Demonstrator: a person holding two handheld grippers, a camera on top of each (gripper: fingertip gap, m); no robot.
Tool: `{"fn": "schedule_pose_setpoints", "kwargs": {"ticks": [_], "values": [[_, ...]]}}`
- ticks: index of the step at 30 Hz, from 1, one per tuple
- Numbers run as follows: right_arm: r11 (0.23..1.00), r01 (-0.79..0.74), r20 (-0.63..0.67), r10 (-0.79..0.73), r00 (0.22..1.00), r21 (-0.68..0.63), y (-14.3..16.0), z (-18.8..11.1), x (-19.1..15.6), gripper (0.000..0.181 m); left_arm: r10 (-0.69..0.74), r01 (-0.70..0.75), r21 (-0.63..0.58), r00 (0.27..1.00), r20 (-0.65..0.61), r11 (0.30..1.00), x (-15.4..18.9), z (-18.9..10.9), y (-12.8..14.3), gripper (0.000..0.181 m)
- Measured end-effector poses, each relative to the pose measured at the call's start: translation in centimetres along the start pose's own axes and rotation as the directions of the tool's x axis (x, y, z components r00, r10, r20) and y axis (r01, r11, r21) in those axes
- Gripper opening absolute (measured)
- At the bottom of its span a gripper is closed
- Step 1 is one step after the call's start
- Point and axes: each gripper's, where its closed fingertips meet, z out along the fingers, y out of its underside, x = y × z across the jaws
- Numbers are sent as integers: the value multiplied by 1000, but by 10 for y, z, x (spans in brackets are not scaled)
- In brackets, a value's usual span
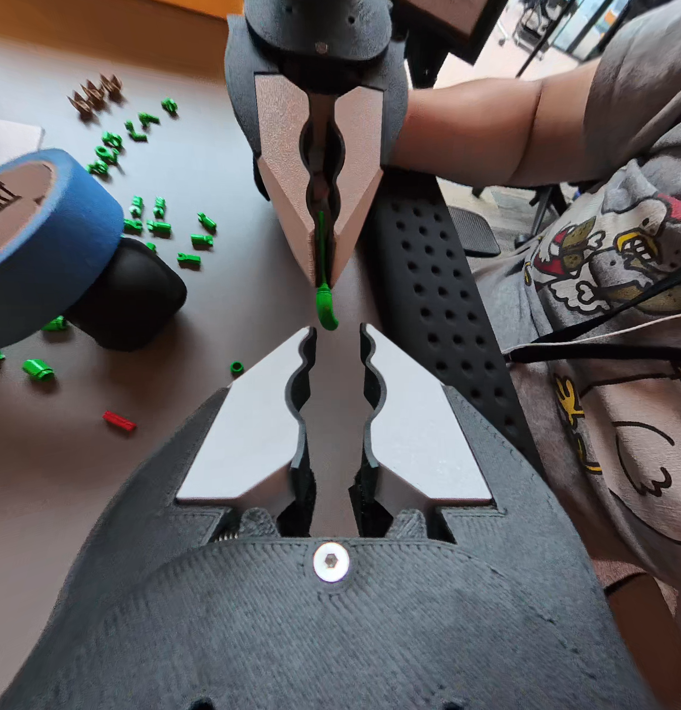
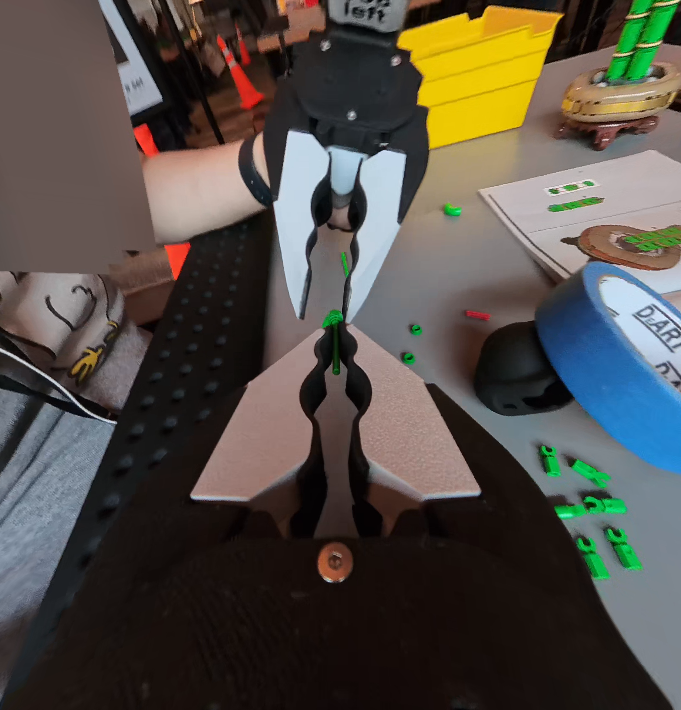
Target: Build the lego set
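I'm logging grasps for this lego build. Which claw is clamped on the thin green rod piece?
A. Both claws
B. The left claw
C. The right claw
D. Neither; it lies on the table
C. The right claw is shut on the green rod piece, while the left claw faces it, open and empty.

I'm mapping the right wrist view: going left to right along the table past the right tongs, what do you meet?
Right tongs → green stud → black rounded object → blue tape roll.
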Motion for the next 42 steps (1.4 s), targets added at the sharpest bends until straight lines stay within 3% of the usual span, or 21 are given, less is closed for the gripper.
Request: {"fn": "schedule_pose_setpoints", "kwargs": {"ticks": [5,11,17,27,42], "values": [[985,-147,69,141,988,90,-12,-9,3,1,-64,72,144,996,-58,987,3,-12,-22,20],[966,-234,119,221,968,107,-14,-12,4,1,-95,103,151,994,-58,983,-1,-9,-22,9],[974,-203,106,192,976,105,-15,-11,3,1,-125,138,147,987,-98,979,-1,-3,-21,8],[992,4,34,-9,999,129,-20,-10,-2,1,-177,212,193,966,-186,958,2,-5,-27,6],[988,75,0,-76,997,135,-20,-6,-5,1,-78,90,158,994,-81,983,3,-5,-26,5]]}}
